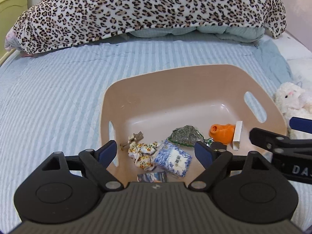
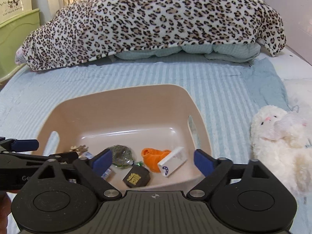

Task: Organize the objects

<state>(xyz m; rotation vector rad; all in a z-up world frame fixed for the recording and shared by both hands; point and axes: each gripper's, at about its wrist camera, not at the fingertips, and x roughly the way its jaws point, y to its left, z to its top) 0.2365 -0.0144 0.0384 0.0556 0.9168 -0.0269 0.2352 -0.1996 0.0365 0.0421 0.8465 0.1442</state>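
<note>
A beige plastic basket (image 1: 195, 81) with slotted handles is set on a blue-and-white striped bedspread (image 1: 58, 89). Inside it are gathered a wooden clothespin (image 1: 134, 137), a crumpled white cloth with yellow print (image 1: 143, 152), a blue-and-white packet (image 1: 173, 159), a clear bag of green dried matter (image 1: 185, 134), an orange cloth (image 1: 222, 131), a white carton (image 2: 172, 159) bearing a blue emblem, and a dark box (image 2: 136, 178) marked with a gold character. A picture card (image 1: 152, 176) is partly hidden at the near wall. The left gripper (image 1: 156, 152) and the right gripper (image 2: 153, 160) are both held spread apart above the basket, nothing between their fingers. A white plush toy (image 2: 278, 136) lies just beside the basket; a leopard-print blanket (image 2: 156, 19) is heaped behind. "Live happily every day" is printed on a cabinet (image 2: 13, 5).
</note>
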